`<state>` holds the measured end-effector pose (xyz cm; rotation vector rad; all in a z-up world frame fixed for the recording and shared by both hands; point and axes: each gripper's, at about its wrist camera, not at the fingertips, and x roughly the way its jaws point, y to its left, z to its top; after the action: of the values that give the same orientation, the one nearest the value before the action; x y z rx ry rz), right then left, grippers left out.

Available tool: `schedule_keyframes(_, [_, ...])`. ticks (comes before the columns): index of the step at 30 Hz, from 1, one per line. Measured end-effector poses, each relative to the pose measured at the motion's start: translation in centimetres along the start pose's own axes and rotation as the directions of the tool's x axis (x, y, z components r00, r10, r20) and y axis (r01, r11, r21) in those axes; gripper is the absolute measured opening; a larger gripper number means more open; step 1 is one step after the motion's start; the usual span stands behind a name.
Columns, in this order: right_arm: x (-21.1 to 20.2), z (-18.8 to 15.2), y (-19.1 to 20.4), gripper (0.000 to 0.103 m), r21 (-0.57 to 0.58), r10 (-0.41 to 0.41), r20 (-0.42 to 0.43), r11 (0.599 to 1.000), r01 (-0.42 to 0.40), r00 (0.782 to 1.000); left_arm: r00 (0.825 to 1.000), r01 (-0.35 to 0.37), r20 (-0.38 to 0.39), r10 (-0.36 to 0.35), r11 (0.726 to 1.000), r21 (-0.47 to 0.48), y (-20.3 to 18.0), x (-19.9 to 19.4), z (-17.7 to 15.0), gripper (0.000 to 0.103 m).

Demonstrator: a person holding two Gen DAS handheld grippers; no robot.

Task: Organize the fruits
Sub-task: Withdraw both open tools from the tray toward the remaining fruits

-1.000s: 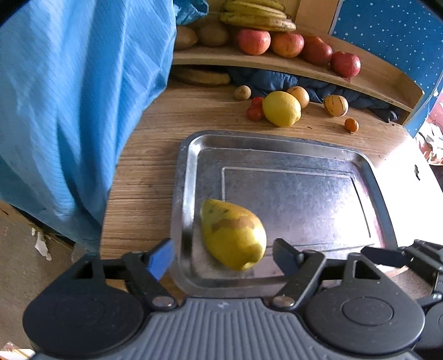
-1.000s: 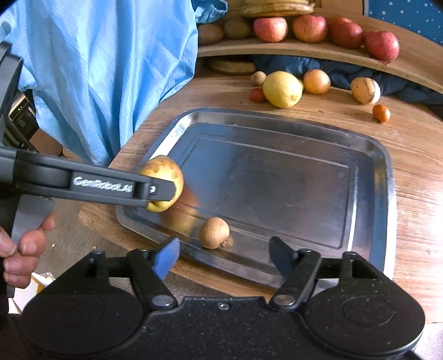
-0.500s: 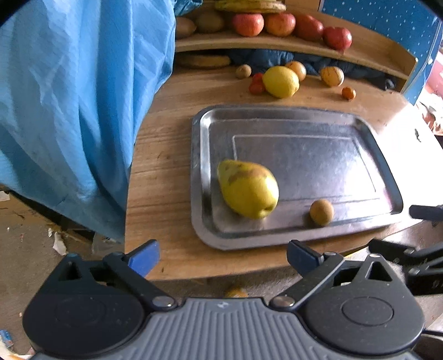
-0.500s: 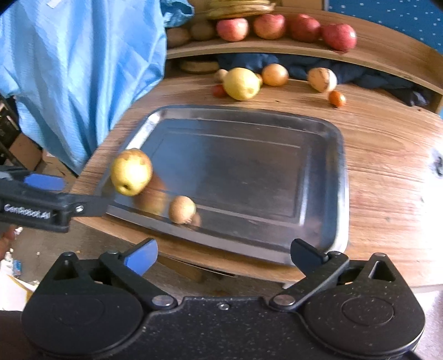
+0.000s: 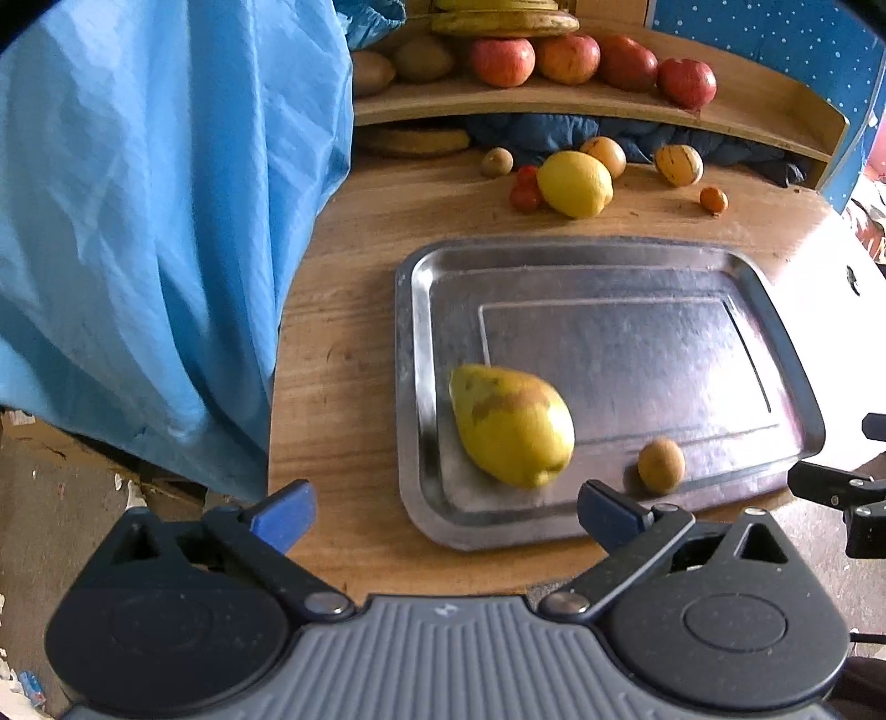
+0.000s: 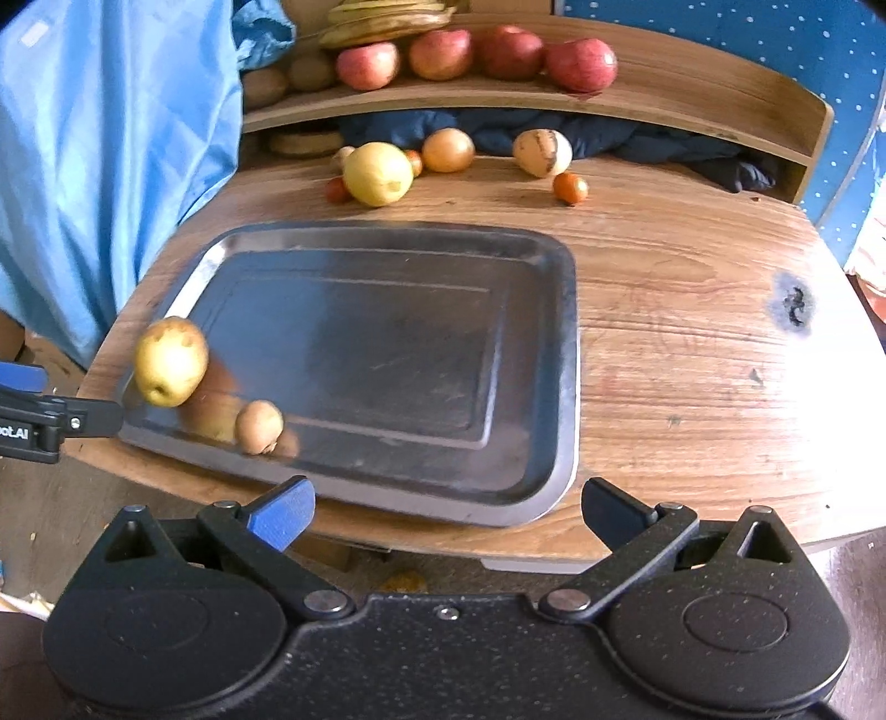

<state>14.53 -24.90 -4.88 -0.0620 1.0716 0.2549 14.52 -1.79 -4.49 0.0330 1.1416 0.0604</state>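
A: Item one?

B: A rectangular stainless-steel tray (image 5: pixel 609 266) with rounded corners, a raised rim and a stamped inner panel. It is lying flat on the round wood-grain table (image 5: pixel 338 354), near the table's front edge.

A: Contents?

B: Two pieces. A yellow, brown-blotched pear (image 5: pixel 512 423), smooth-skinned and tapered, is lying on its side in the tray's near left corner. A small round brown fruit with a matte, rough skin (image 5: pixel 660 464) is sitting just to its right, close to the near rim and apart from the pear.

A: The tools?

B: The left gripper (image 5: pixel 443 507) is hovering off the table's front edge with its blue-padded fingers spread wide and nothing between them. The right gripper (image 6: pixel 446 507) is doing likewise to the right, jaws wide apart and gripping nothing.

A: Loose stock behind the tray?

B: A large dimpled yellow lemon (image 5: pixel 575 184), a pair of small red tomatoes (image 5: pixel 525 189) touching it, a small brown round fruit (image 5: pixel 496 162), a smooth orange-yellow round fruit (image 5: pixel 604 155), a pale striped oval fruit (image 5: pixel 679 164) and a tiny glossy orange fruit (image 5: pixel 713 199), all lying on the wood.

A: Shelf?

B: A curved wooden shelf (image 5: pixel 747 105) is carrying a row of red apples (image 5: pixel 587 58), with spotted bananas (image 5: pixel 504 22) at the row's left end and brown oval fruits (image 5: pixel 398 65) further left. Wrinkled blue fabric (image 5: pixel 155 221) is hanging at the left.
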Motion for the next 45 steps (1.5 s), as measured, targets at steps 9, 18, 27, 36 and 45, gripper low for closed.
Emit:
schedule_keyframes(9, [1.1,2.5,-0.5,0.102,0.03,-0.01,0.02,0.999,0.01,1.0,0.999,-0.006,0.045,0.005,1.0,0.013,0.6,1.2,3.4,0.102])
schedule_keyframes(18, [2.5,4.9,-0.3,0.102,0.053,-0.011,0.043,0.999,0.009,0.999,0.998,0.01,0.06,-0.011,1.0,0.017,0.6,3.3,7.0,0.102])
schedule_keyframes(27, [2.7,6.7,0.2,0.102,0.054,-0.008,0.119,0.999,0.001,0.993,0.997,0.036,0.067,-0.039,0.998,0.045,0.3,5.8,10.2,0.102])
schedule_keyframes(36, [2.9,8.9,0.1,0.102,0.07,-0.035,0.18,0.997,0.023,0.983,0.997,0.056,0.055,-0.058,0.997,0.049,1.1,8.6,12.6,0.102])
schedule_keyframes(45, [5.0,11.4,1.6,0.102,0.002,-0.057,0.17,0.998,0.058,0.984,0.996,0.08,0.024,-0.082,0.993,0.087,1.0,11.3,15.5,0.102])
